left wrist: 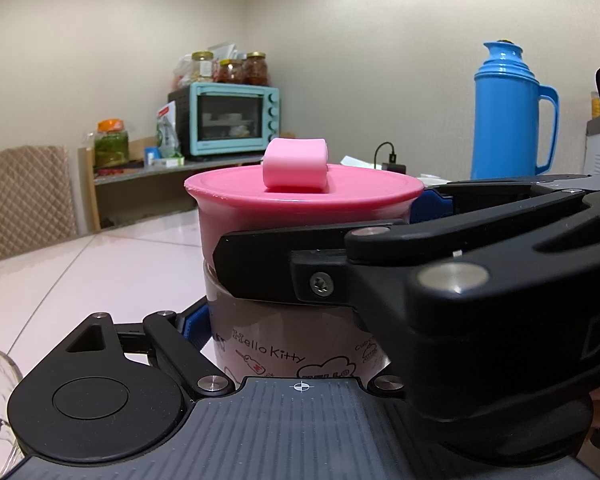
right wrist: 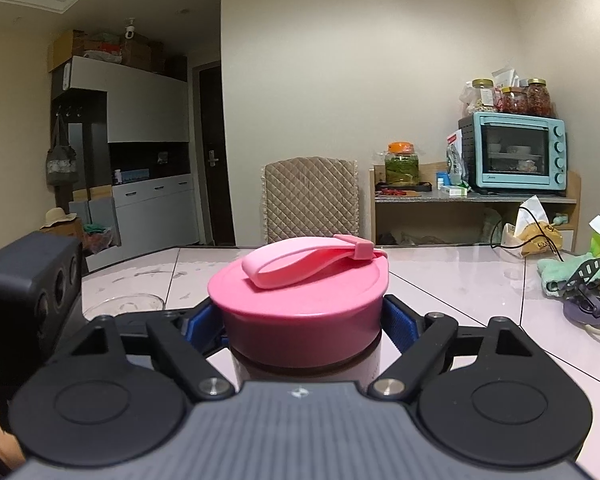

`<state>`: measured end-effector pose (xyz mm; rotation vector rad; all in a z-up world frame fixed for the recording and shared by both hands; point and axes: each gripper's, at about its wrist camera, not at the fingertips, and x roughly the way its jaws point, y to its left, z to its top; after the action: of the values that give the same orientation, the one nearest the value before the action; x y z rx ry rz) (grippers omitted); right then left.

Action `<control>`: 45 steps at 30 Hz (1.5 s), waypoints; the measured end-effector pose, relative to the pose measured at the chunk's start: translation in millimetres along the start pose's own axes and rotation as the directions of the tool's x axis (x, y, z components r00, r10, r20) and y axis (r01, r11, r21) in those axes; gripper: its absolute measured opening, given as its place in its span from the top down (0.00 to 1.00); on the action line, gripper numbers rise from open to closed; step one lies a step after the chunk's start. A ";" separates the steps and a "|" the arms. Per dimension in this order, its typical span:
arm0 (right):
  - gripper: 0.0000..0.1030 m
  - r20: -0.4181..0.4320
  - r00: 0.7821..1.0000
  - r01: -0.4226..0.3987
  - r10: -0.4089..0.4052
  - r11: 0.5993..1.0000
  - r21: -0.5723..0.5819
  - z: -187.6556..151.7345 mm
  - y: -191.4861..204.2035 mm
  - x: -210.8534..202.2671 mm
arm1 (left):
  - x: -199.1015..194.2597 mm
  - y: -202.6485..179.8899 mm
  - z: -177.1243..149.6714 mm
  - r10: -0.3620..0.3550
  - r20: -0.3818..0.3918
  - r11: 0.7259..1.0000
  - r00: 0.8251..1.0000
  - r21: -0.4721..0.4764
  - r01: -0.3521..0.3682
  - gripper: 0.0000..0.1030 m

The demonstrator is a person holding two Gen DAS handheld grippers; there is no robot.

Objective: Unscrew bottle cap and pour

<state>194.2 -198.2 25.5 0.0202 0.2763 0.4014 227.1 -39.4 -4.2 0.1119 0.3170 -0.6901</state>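
Pink cap [right wrist: 300, 316] gripped by right tongs [right wrist: 302, 320] | left tongs [left wrist: 300, 328] clamp bottle [left wrist: 284, 332] | bottle base hidden

Bottle body [left wrist: 284, 344]: "Hello Kitty" in outlined letters on the clear wall, below the pink cap
Bottle body, lower right: a cloud outline with letters that look like "HELLO", partly cut off by the left gripper's housing
Bottle body, right edge: small word starting "Cup", the rest hidden
Green and white bag [right wrist: 456, 160] by the toaster oven: print too small to read
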 end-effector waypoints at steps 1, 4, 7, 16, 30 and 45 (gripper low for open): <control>0.17 0.000 1.000 -0.016 0.016 1.000 -0.003 -0.1 -2.2 -0.3 | 0.0 0.5 -0.2 0.000 0.000 1.000 1.000 0.000 0.000 0.13; 0.18 -0.008 0.994 -0.109 0.109 0.994 -0.021 1.1 -16.6 0.3 | 0.0 0.6 -0.2 -0.001 0.000 1.000 1.000 0.001 0.001 0.13; 0.18 -0.007 0.982 -0.191 0.191 0.981 -0.044 1.0 -29.0 1.5 | 0.2 0.9 -0.1 0.000 0.000 1.000 1.000 0.004 0.000 0.13; 0.17 -0.029 0.877 -0.479 0.479 0.871 -0.105 5.2 -72.7 15.1 | 1.4 3.1 0.7 -0.001 -0.001 1.000 1.000 0.001 0.001 0.13; 0.08 -0.016 0.959 -0.284 0.283 0.956 -0.069 9.3 -45.0 -14.9 | 2.6 2.1 1.1 -0.001 -0.001 1.000 1.000 0.002 0.001 0.13; 0.08 -0.018 0.999 -0.047 0.047 0.998 -0.038 7.3 -13.0 -10.7 | 3.3 3.0 2.2 -0.001 -0.001 1.000 1.000 0.001 0.001 0.13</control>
<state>191.7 -214.0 34.3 -0.0145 0.2857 0.4536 232.0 -39.5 -3.2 0.1133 0.3172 -0.6916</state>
